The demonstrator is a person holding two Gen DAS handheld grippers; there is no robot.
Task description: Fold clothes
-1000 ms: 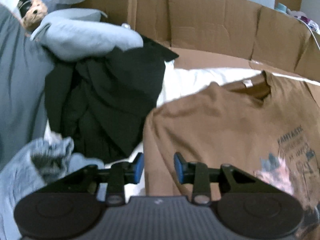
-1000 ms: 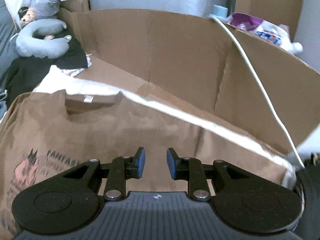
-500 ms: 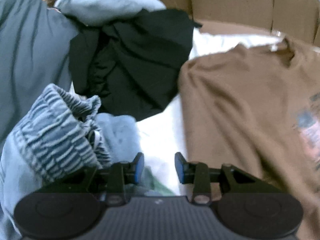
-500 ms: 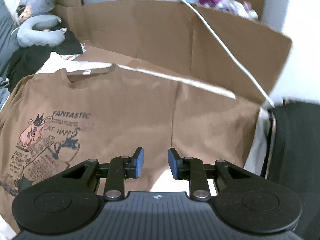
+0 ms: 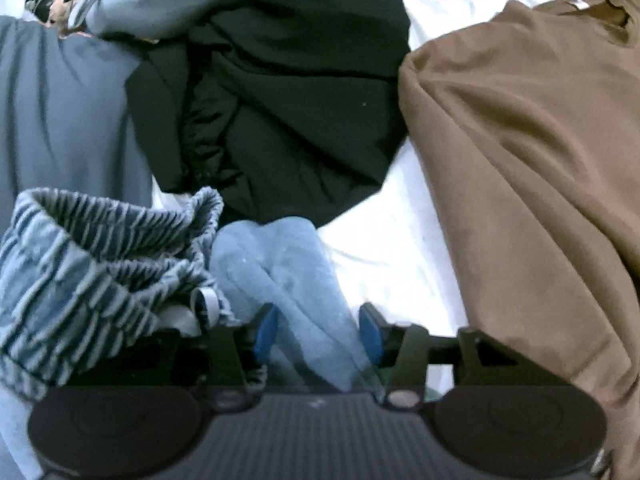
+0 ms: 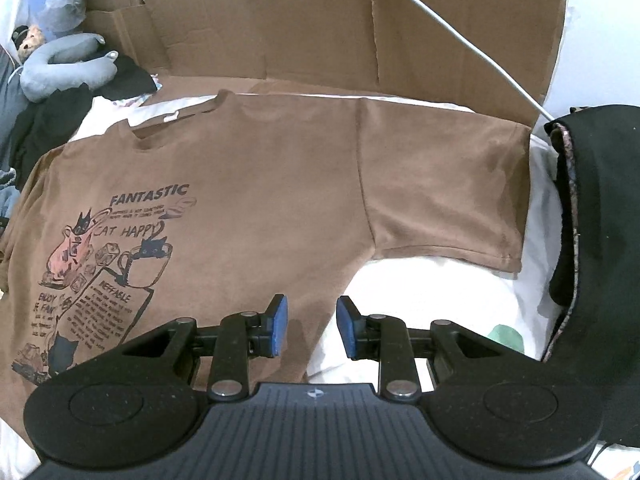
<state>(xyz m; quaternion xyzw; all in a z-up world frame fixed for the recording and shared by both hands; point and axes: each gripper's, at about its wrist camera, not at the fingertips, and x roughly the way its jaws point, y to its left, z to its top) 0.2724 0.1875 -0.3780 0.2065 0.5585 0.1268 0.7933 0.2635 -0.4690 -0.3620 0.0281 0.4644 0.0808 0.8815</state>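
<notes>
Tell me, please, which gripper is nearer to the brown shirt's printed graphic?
Right. The right gripper hovers open over the brown shirt just right of the graphic. The left gripper sits open off the shirt's far side, over light blue cloth.

Left gripper (image 5: 318, 330): jaws apart, wide gap, blue pads (image 5: 266, 330) facing each other, nothing clamped. Pointed down and forward, low over the surface. Right gripper (image 6: 308, 326): jaws apart too, slightly narrower gap, pads (image 6: 279, 324) clean and empty. Held level, tilted down, tips hovering just above the surface. No hand or sleeve visible in either wrist view.
</notes>
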